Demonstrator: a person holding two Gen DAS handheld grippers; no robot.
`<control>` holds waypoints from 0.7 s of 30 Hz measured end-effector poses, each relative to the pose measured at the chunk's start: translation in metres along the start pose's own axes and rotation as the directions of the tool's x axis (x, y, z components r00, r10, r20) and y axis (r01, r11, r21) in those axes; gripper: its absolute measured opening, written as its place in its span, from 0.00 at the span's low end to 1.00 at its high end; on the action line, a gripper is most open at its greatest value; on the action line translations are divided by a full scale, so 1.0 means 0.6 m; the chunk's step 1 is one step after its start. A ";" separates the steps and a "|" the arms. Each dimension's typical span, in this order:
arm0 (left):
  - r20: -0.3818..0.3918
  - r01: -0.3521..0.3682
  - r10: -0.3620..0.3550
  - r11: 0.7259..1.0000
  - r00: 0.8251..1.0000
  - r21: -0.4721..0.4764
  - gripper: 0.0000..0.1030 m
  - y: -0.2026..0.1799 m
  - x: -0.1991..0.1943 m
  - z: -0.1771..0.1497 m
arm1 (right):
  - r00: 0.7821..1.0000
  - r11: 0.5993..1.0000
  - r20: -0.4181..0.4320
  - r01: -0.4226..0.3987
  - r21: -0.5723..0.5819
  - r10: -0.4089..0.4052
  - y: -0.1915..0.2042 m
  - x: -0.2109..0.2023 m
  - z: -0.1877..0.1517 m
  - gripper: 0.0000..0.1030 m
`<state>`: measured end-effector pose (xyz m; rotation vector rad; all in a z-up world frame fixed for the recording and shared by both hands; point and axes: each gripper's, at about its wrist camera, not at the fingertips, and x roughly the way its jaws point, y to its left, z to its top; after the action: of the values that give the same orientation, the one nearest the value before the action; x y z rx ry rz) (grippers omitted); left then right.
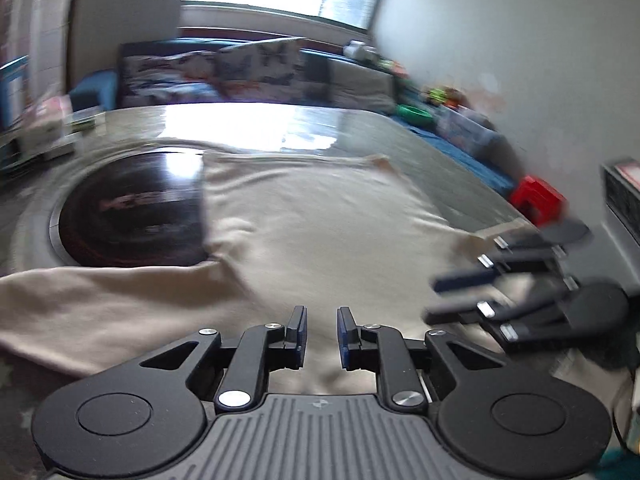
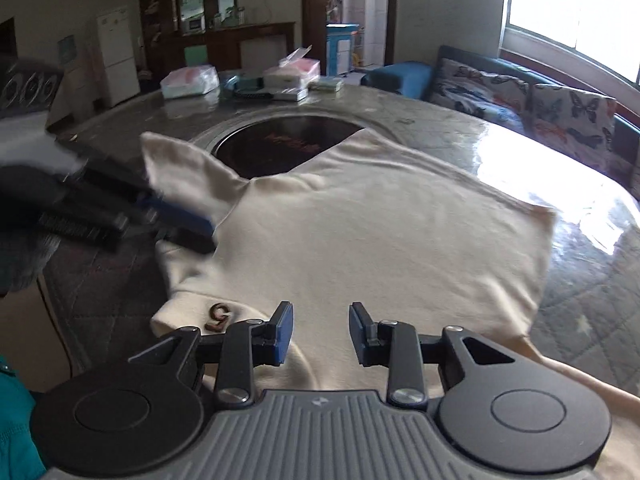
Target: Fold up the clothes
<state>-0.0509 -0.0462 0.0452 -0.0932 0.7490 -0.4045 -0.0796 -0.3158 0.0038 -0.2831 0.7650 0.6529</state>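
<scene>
A cream garment [image 1: 312,216] lies spread flat on the round table, partly over the dark cooktop; it also shows in the right wrist view [image 2: 380,232], with a small brown mark near its near edge. My left gripper [image 1: 322,338] is open and empty, just above the cloth's near edge; in the right wrist view it appears blurred at the left [image 2: 192,228], beside a raised sleeve [image 2: 180,168]. My right gripper [image 2: 320,332] is open and empty over the cloth's near edge; in the left wrist view it is blurred at the right [image 1: 444,298].
A round dark cooktop [image 2: 280,144] is set in the grey table [image 2: 520,148]. Tissue packs and boxes [image 2: 280,76] sit at the far side. A sofa with butterfly cushions [image 2: 500,92] stands beyond. A red object [image 1: 540,198] is off the table's right edge.
</scene>
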 end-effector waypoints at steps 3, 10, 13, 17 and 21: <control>0.035 -0.145 0.150 0.984 0.988 -0.101 0.17 0.054 -0.015 0.001 | 1.000 0.998 -0.026 -0.008 -0.059 0.007 0.018 0.009 -0.006 0.30; 0.051 -0.430 0.486 0.813 0.872 -0.393 0.34 0.188 -0.080 -0.003 | 0.999 0.998 -0.042 -0.030 -0.047 0.028 0.012 0.012 -0.007 0.30; 0.007 -0.467 0.543 0.729 0.840 -0.500 0.42 0.238 -0.094 -0.006 | 0.999 0.998 -0.043 -0.031 -0.047 0.029 0.010 0.016 -0.005 0.31; 0.011 -0.436 0.518 0.732 0.856 -0.523 0.45 0.258 -0.086 0.002 | 0.999 0.999 -0.043 -0.031 -0.044 0.029 0.010 0.016 -0.005 0.31; 0.019 -0.403 0.490 0.738 0.872 -0.541 0.25 0.275 -0.076 0.011 | 0.999 0.999 -0.043 -0.027 -0.045 0.025 0.012 0.016 -0.005 0.31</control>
<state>-0.0231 0.1226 0.0423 -0.4466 0.6768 0.2854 -0.0806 -0.3073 -0.0054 -0.3298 0.7959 0.6915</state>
